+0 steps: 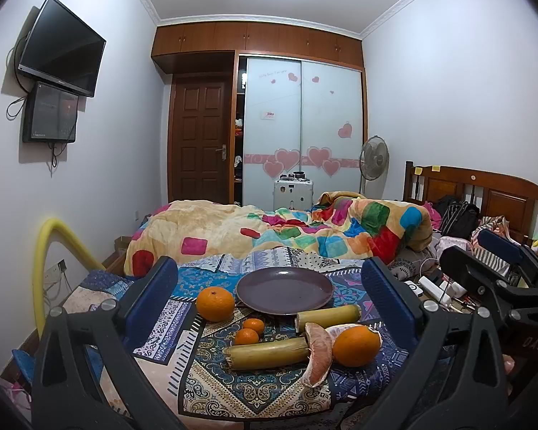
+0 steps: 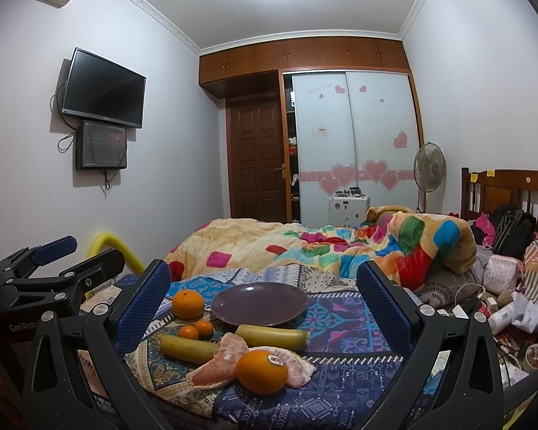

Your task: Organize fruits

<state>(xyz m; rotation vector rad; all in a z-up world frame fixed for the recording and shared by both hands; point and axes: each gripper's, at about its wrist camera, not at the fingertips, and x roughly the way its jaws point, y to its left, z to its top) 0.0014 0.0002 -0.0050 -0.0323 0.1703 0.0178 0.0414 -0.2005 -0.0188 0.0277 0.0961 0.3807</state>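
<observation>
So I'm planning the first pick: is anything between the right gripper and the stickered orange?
Nothing visible. The right gripper is open and the stickered orange lies nearest it, resting against pomelo segments. The plate lies beyond two sugarcane pieces.

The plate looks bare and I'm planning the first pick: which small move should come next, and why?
Probably ease the right tongs forward and down around the near orange. It lies closest, between the open jaws, resting on the pomelo segments, and the purple plate just beyond holds nothing yet. The left tongs are open too.
</observation>
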